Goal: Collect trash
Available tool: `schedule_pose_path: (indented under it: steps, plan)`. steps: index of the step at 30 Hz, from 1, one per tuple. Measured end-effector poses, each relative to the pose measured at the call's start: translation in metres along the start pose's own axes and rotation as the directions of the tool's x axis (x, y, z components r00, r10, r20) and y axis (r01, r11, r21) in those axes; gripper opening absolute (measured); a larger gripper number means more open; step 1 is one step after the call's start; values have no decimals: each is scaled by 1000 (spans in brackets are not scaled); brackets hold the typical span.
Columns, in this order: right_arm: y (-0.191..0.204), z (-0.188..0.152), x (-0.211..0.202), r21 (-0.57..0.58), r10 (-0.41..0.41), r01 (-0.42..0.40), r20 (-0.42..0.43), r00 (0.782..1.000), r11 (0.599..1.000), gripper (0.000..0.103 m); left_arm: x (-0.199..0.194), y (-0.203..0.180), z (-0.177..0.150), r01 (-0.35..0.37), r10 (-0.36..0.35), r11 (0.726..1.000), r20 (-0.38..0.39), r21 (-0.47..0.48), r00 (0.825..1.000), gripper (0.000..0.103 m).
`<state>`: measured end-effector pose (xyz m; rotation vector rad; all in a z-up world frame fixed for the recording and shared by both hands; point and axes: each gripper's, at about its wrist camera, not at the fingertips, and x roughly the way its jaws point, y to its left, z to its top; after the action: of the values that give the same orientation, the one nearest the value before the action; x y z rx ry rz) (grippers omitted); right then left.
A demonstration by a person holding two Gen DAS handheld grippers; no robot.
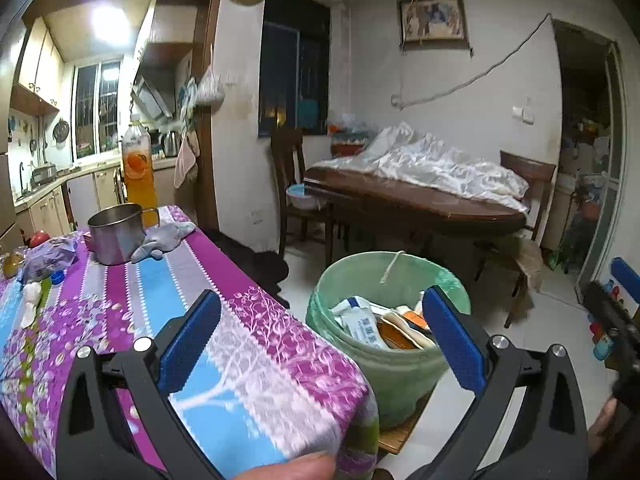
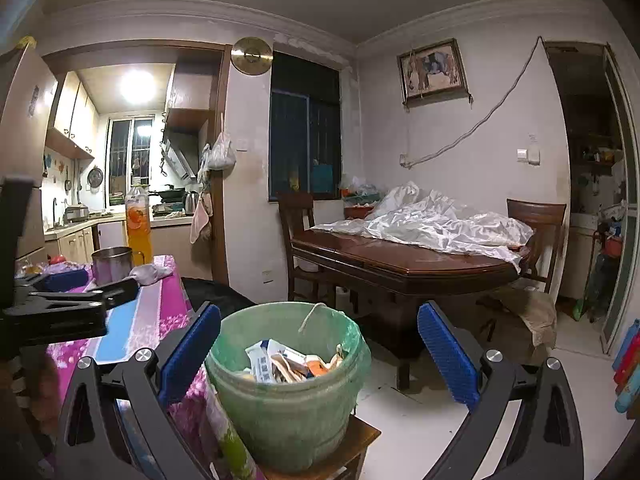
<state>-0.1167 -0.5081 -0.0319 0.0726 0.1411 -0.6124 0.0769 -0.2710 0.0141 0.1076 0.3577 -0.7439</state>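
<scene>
A green trash bin (image 1: 400, 368) lined with a green bag stands on a low wooden stool beside the table and holds paper packaging and wrappers (image 1: 364, 328). In the right wrist view the bin (image 2: 288, 412) is straight ahead. My left gripper (image 1: 322, 344) is open and empty above the table's corner, left of the bin. My right gripper (image 2: 320, 352) is open and empty, its jaws spread either side of the bin; it also shows in the left wrist view (image 1: 616, 300). On the table lie a white crumpled tissue (image 1: 31, 304), a purple snack bag (image 1: 50, 258) and a blue bottle cap (image 1: 57, 277).
The table has a purple, blue and grey striped cloth (image 1: 248, 344). On it stand a steel mug (image 1: 116, 234), a grey rag (image 1: 166, 238), an orange drink bottle (image 1: 137, 172) and a red fruit (image 1: 39, 237). A dark dining table (image 2: 400, 264) with chairs stands behind.
</scene>
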Motion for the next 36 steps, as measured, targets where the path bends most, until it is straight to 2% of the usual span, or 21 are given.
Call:
schedule_pose_path:
  steps: [2,5,10,15,19,25,36]
  plan:
    - [3,-9,-15,-9,-4,5,8,1000,1000,98,-16,-5,-8,18,-18,1000,11,1,1000,97]
    - [3,-21,-38,-12,-9,10,33,999,1000,98,-36,-14,-19,7,-8,1000,36,23,999,97]
    - [-2,-40,-72,-8,-25,26,71,997,1000,98,-62,-26,-43,53,-55,998,53,36,997,97]
    - [-11,-57,-96,28,-42,41,74,996,999,98,-80,-33,-62,62,-68,997,104,55,992,97]
    - [-12,-68,-118,30,-66,62,120,991,998,98,-88,-34,-71,64,-69,997,138,39,988,97]
    - [-14,-83,-131,40,-79,75,117,990,996,98,-95,-35,-78,74,-81,996,141,53,987,97]
    - [-14,-89,-140,49,-97,91,126,987,995,98,-100,-41,-82,103,-113,992,140,74,984,97]
